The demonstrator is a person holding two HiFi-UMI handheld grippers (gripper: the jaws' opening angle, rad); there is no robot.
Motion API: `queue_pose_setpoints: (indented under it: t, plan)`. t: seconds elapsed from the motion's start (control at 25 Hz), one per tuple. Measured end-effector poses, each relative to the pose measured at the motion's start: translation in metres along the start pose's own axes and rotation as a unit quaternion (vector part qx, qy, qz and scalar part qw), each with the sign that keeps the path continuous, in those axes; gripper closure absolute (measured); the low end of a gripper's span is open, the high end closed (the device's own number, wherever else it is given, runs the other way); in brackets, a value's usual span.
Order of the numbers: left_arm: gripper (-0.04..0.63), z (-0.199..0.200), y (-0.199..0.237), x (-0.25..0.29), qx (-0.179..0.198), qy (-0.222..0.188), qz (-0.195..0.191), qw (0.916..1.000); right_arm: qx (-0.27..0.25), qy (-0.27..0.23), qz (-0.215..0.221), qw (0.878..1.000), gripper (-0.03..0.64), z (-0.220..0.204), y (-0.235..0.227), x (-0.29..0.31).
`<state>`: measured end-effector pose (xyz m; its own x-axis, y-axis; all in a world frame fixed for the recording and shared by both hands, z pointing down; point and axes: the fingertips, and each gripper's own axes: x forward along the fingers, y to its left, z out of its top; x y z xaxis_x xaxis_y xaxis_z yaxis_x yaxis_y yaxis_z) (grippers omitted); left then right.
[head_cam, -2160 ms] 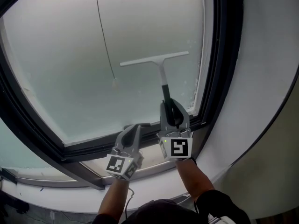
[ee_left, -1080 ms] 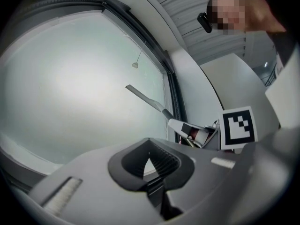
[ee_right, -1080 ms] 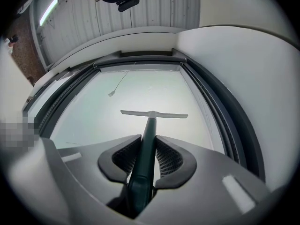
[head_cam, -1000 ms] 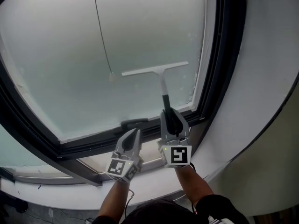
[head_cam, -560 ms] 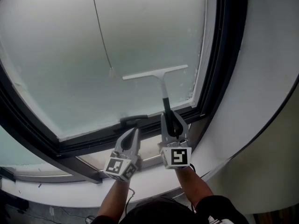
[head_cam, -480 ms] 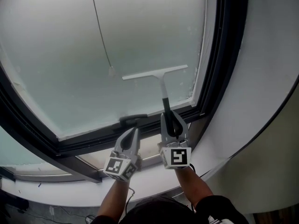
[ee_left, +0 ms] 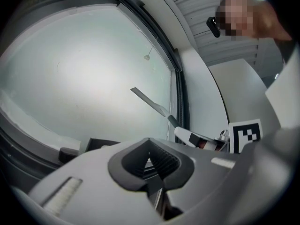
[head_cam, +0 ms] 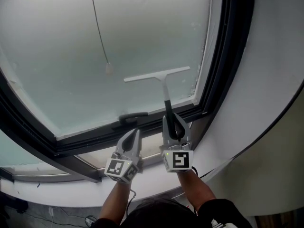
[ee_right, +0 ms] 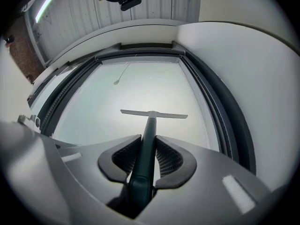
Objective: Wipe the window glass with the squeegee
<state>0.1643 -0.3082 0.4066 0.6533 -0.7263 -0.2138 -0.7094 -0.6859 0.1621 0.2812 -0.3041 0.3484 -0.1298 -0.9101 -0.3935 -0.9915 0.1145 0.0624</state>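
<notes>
Pale frosted window glass (head_cam: 57,56) set in a black curved frame (head_cam: 232,56). At left, a thin cord (head_cam: 97,27) down the pane, with a small bead at its end. Lower, the left gripper (head_cam: 134,133), its jaws pressed together on nothing, near a dark window handle (head_cam: 133,116). Then the squeegee (head_cam: 159,74) — flat white blade on the glass near the bottom right corner, slim dark grip clamped between the ribbed pads of the right gripper (head_cam: 174,121). Smooth white wall (head_cam: 270,80) at far right.

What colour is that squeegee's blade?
White blade, dark handle; head view shows it best.
</notes>
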Motion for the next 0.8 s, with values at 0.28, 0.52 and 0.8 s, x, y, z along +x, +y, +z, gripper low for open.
queue_pose_setpoints:
  t: [0.28,0.52,0.8]
  plan:
    - [0.597,-0.005,-0.002,-0.002,-0.005,0.009,0.006,0.9999,0.000,0.011,0.000,1.000,0.520,-0.010,0.001,-0.008]
    - [0.597,-0.017,-0.001,-0.005,0.000,0.022,0.004,0.9997,0.001,0.027,0.002,1.000,0.520,-0.021,0.002,-0.015]
    - [0.597,-0.018,-0.010,-0.005,-0.005,0.022,0.004,0.9997,-0.002,0.037,0.004,0.999,0.520,-0.030,0.000,-0.021]
